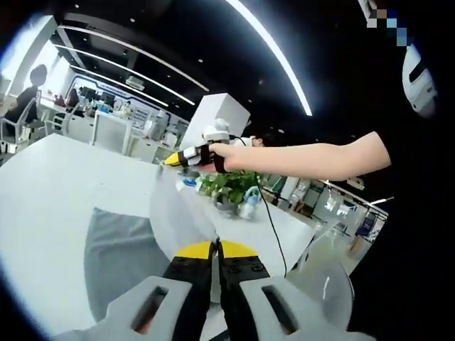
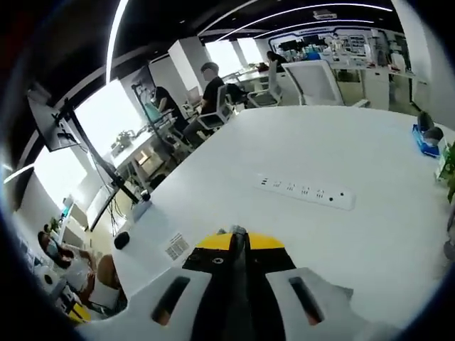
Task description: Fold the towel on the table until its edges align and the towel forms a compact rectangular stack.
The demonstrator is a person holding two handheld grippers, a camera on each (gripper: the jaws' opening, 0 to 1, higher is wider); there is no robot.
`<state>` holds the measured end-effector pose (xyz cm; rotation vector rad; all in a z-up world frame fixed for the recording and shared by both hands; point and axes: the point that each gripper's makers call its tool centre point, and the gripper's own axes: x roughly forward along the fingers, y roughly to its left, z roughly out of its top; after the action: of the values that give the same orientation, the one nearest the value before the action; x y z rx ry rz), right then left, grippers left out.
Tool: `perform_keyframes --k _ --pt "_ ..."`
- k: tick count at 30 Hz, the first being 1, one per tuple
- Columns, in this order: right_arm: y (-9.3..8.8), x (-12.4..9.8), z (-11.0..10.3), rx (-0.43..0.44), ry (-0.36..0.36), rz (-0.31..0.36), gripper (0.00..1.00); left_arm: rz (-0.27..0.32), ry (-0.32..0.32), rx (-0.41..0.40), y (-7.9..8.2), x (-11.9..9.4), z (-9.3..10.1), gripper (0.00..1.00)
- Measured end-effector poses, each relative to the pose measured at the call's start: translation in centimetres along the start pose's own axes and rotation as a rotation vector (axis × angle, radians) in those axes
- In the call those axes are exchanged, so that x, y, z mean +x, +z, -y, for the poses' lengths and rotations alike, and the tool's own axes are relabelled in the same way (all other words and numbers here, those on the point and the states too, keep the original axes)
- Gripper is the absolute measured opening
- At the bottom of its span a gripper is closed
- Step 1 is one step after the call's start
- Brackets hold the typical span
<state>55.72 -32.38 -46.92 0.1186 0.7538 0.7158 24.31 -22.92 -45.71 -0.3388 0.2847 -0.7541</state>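
Observation:
The grey towel hangs lifted above the white table. One edge of it runs taut from my left gripper up to my right gripper. My left gripper's yellow-tipped jaws are pressed together on that edge. In the left gripper view the right gripper is held by a person's hand, whose arm reaches in from the right, and a towel corner is pinched at its tip. In the right gripper view my right gripper is shut, with a thin sliver of cloth showing between its tips above the table.
A white power strip lies on the table, with a small black round object near its left edge. Potted plants and a bottle stand at the far side. Office chairs, desks and people fill the background.

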Motion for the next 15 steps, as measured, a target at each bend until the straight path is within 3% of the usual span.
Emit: perform_keyframes --k 15 --pt "-2.1 3.2 -0.9 0.011 -0.001 -0.046 0.03 -0.032 0.069 -0.088 -2.9 -1.4 -3.1 0.02"
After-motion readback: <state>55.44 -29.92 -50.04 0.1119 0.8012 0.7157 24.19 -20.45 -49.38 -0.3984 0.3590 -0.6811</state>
